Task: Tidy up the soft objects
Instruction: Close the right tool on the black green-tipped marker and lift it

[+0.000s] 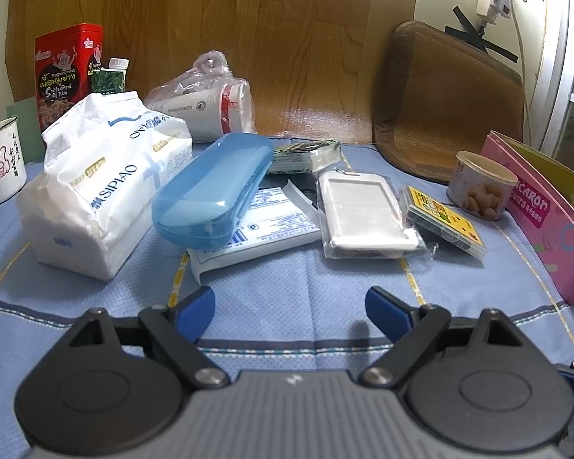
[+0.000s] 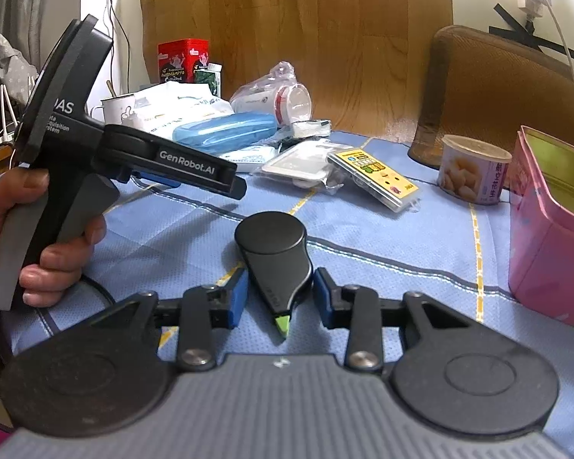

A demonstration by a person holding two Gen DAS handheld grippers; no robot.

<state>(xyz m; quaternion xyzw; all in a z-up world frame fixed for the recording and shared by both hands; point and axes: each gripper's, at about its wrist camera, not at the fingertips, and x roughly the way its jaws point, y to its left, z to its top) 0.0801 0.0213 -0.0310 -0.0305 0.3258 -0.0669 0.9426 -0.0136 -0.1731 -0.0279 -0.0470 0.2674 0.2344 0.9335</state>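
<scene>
My right gripper is shut on a black highlighter-like tool with a green tip, low over the blue cloth; both blue pads touch its sides. A hand holds my left gripper at the left of the right wrist view. In its own view the left gripper stands open above the cloth with nothing between its fingers. Ahead of it lie a white tissue pack and a flat white wipes packet, with a blue hard case resting across both.
An open pink tin stands at the right with something pink inside. Near it are a small can, a yellow card box and a bagged white holder. Behind stand bagged cups, a red tin and a mug.
</scene>
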